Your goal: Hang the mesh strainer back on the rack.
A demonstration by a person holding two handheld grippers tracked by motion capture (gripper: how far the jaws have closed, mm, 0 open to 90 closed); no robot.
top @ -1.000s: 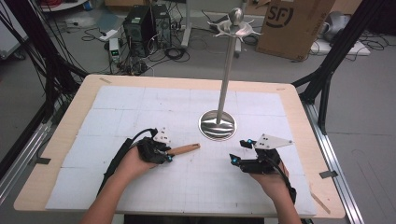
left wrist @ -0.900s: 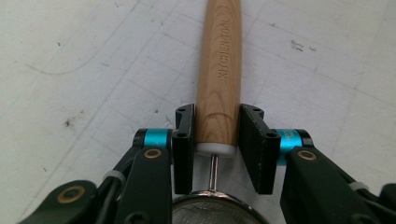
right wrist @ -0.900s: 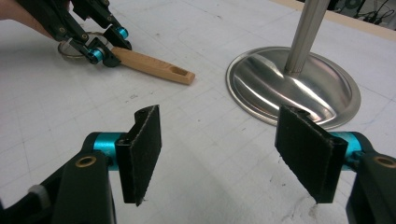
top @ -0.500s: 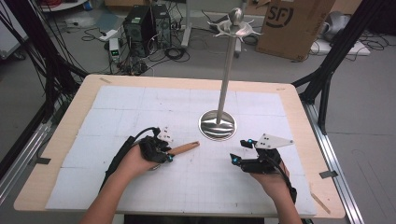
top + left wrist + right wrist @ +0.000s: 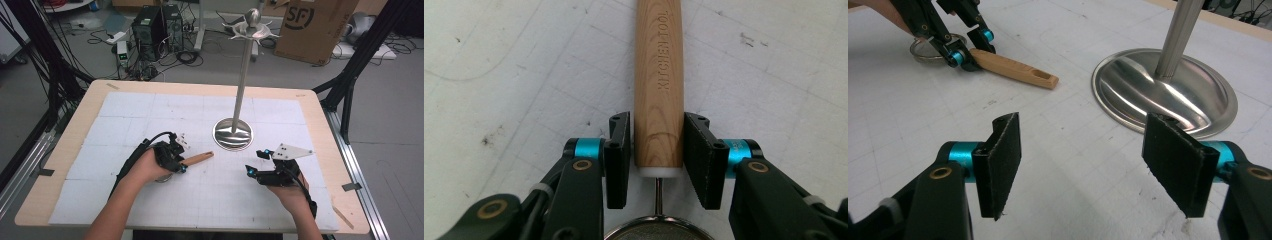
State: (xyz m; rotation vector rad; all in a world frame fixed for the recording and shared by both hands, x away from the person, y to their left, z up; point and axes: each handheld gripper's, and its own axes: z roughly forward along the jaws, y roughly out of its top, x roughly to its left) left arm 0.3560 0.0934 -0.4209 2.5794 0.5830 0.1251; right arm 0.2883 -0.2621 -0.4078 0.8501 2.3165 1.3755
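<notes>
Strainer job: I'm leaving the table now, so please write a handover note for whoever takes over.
Left hand-held gripper: shut on the strainer handle, though its jaws have just eased open a touch. The strainer lies on the table.
Right hand-held gripper: open and empty, low near the stand base.
Done: strainer gripped.
Left: lift it, then probably hang it on the stand's top hooks.
</notes>
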